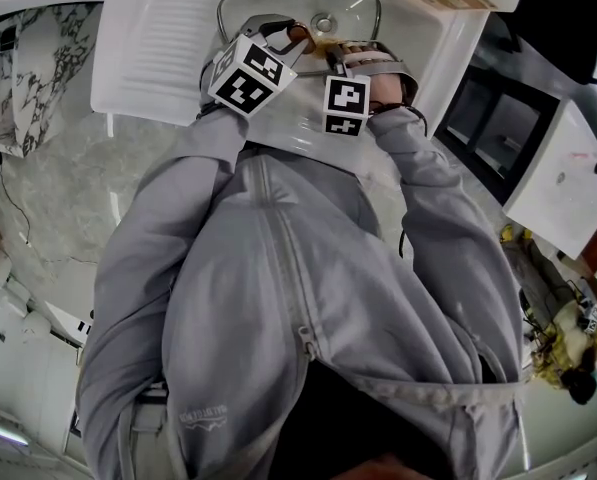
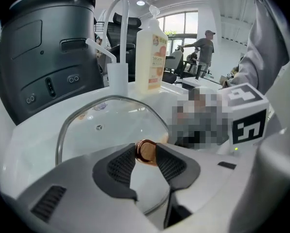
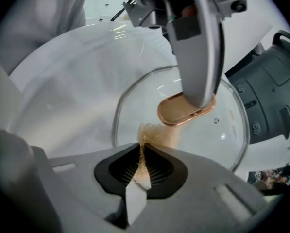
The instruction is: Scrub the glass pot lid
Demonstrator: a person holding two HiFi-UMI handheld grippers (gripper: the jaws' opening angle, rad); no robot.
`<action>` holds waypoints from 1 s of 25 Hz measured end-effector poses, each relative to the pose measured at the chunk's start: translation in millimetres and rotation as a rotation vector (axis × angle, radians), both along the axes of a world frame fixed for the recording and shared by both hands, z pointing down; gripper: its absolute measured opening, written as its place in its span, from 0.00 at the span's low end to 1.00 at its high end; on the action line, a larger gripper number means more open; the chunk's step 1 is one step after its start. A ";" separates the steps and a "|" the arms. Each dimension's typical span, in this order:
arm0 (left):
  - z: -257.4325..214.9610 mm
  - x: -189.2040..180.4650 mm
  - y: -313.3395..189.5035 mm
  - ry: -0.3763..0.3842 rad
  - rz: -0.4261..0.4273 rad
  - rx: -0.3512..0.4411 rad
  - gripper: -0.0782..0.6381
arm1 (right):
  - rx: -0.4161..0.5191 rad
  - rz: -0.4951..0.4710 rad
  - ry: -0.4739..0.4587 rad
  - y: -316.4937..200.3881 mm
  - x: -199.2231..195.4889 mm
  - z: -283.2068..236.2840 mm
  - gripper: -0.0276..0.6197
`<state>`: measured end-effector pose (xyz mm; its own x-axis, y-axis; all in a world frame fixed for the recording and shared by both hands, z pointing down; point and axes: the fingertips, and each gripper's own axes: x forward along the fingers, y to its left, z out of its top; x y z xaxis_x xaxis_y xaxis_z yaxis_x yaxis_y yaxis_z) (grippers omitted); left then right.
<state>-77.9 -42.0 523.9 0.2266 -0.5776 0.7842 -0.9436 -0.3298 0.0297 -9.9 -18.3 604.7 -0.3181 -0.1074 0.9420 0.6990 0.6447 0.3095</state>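
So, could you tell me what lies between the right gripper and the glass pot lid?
A tan sponge, pinched in the jaws of the right gripper, juts out toward the glass pot lid; the right gripper view shows it.

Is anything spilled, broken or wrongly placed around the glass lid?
Nothing stands out. The glass lid looks whole in the white sink, the left gripper clamps its copper knob, and the right gripper holds a sponge.

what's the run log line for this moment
left gripper: shut on lid knob | right gripper: shut on sponge | sponge: over glass lid, contact unclear
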 end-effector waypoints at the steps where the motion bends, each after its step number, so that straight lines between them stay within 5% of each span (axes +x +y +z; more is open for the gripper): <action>1: -0.2 0.6 -0.3 -0.002 0.001 0.000 0.29 | -0.012 -0.003 0.024 4.5 5.7 6.7 0.09; 11: -0.9 0.5 -0.4 -0.004 0.003 0.000 0.29 | -0.131 0.002 0.153 28.4 30.0 24.9 0.09; 20: -0.9 0.7 -1.4 -0.005 0.006 -0.004 0.29 | -0.001 0.101 -0.138 -61.0 -18.6 -78.8 0.09; 25: -1.1 1.3 -1.8 -0.005 0.010 -0.005 0.29 | 0.086 0.039 -0.250 -90.2 -57.3 -109.1 0.09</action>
